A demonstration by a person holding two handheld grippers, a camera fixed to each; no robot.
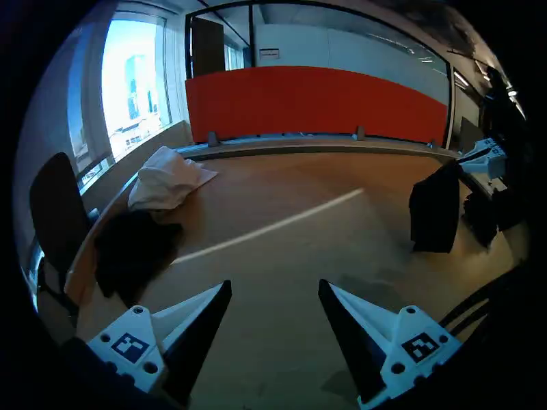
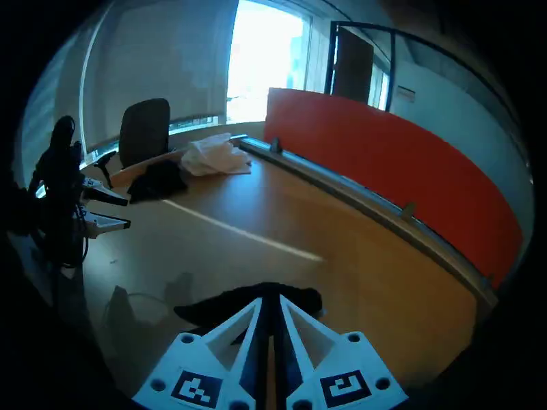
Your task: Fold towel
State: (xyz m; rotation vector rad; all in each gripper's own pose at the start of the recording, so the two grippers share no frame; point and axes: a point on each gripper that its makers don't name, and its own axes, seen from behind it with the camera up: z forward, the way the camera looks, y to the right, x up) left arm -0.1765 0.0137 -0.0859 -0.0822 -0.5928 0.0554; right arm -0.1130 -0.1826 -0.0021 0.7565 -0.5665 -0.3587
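I see a wide wooden worktop (image 1: pixel 287 205) running up to a red partition (image 1: pixel 314 102), with a bright window (image 1: pixel 133 102) to one side. Near its far edge lie a white cloth (image 1: pixel 167 179) and a black cloth (image 1: pixel 133 256). The dark towel (image 1: pixel 434 212) hangs from my right gripper (image 2: pixel 271 298), long axis upright, lower edge down by the worktop. That gripper's fingers are pinched together on the towel's top. My left gripper (image 1: pixel 273 283) is spread wide above bare wood, holding nothing.

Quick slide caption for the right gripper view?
Right gripper pinches a black towel at the wooden table; left gripper open beyond.
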